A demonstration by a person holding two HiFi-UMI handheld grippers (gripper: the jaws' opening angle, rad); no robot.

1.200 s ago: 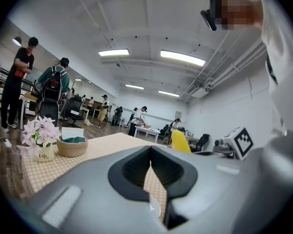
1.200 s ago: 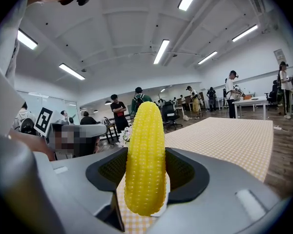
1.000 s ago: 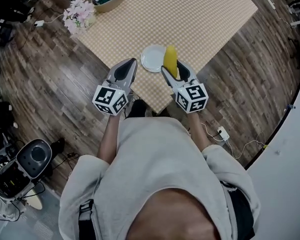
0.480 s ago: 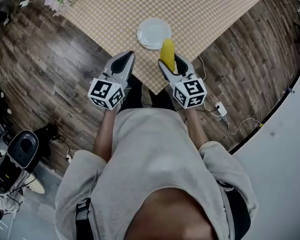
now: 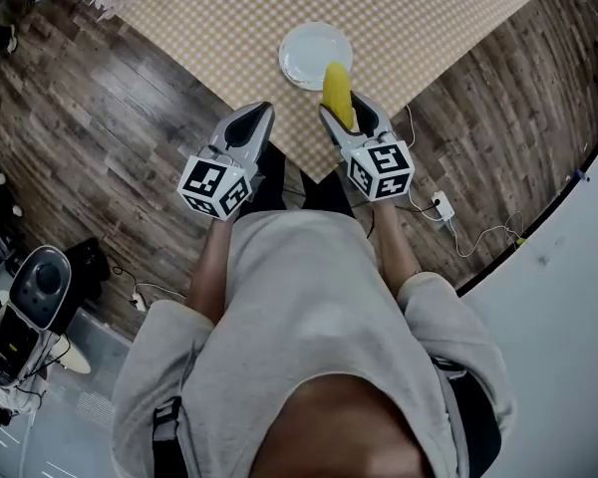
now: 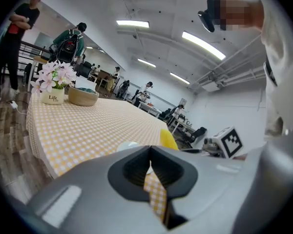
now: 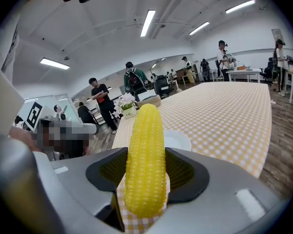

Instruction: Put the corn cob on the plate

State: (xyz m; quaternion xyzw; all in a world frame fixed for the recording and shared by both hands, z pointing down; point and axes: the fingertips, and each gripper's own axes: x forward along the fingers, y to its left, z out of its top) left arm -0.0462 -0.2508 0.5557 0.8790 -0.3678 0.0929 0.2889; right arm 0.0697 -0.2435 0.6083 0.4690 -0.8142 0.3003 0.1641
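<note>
Right tongs (image 5: 345, 114) gripped the corn cob (image 5: 336, 88) low down; it was best laid flat on the white plate (image 5: 304, 53) before letting go. Left tongs (image 5: 259, 116) were closed together, empty.

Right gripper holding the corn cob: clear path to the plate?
Probably yes. The right gripper is shut on the corn cob, the plate lies just ahead on the checked tablecloth, empty, nothing between them.

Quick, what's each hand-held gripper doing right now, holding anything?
Left hand-held gripper: closed, nothing in it.
Right hand-held gripper: closed on the corn cob.
</note>
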